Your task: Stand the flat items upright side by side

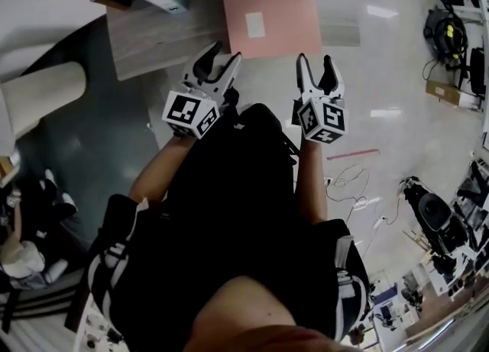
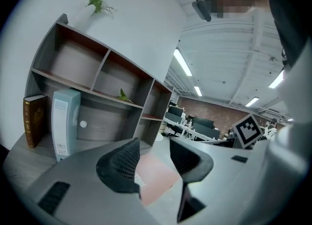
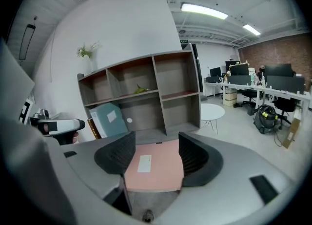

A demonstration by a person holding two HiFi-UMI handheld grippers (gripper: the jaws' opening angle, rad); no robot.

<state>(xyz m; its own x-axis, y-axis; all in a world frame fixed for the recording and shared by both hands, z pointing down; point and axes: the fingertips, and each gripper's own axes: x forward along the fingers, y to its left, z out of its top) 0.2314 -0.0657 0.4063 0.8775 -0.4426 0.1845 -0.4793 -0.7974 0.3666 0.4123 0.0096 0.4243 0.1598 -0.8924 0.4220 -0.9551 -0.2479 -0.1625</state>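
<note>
A flat pink folder (image 1: 272, 22) with a white label lies on the grey table, ahead of both grippers; it also shows between the jaws in the right gripper view (image 3: 155, 170) and partly in the left gripper view (image 2: 155, 179). A teal binder (image 2: 65, 121) and a brown book (image 2: 34, 120) stand upright on the shelf's lowest level; the binder (image 3: 109, 119) leans in the right gripper view. My left gripper (image 1: 217, 60) is open and empty, short of the folder's near left corner. My right gripper (image 1: 316, 68) is open and empty, near the folder's near right corner.
A grey cubby shelf (image 3: 146, 92) stands against the white wall, mostly bare, with a small plant (image 2: 97, 0) on top. Office desks, chairs and a round white table (image 3: 212, 112) fill the room to the right. Cables and gear lie on the floor (image 1: 428, 213).
</note>
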